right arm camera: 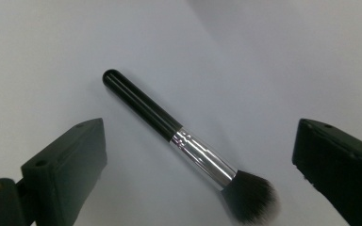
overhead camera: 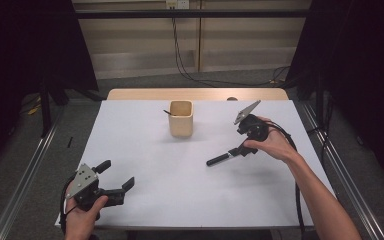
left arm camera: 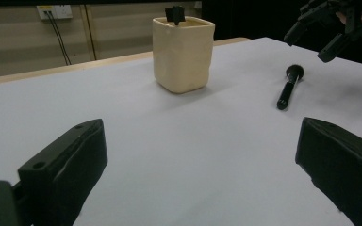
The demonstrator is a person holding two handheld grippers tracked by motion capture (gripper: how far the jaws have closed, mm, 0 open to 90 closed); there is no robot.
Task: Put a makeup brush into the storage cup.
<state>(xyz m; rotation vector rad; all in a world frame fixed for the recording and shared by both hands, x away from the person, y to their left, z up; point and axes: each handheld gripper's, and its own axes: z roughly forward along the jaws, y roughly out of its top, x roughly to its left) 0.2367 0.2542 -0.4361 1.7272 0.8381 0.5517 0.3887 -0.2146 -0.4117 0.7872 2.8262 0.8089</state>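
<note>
A makeup brush (right arm camera: 169, 126) with a black handle, silver ferrule and dark bristles lies flat on the white table (overhead camera: 145, 170). My right gripper (right arm camera: 199, 127) hovers over it, open, with one jaw on each side of the ferrule and bristle end, not touching. From above, the brush handle (overhead camera: 219, 159) points toward the table's middle, out from under the right gripper (overhead camera: 241, 150). A beige square cup (overhead camera: 181, 118) stands at the back centre with a black item (left arm camera: 175, 13) sticking out of it. My left gripper (overhead camera: 116, 176) rests open and empty near the front left corner.
In the left gripper view the cup (left arm camera: 184, 54) stands ahead, with the brush (left arm camera: 287, 87) and the right gripper (left arm camera: 330, 28) to its right. A wooden strip (overhead camera: 197, 94) borders the table's far edge. Cables trail from both grippers.
</note>
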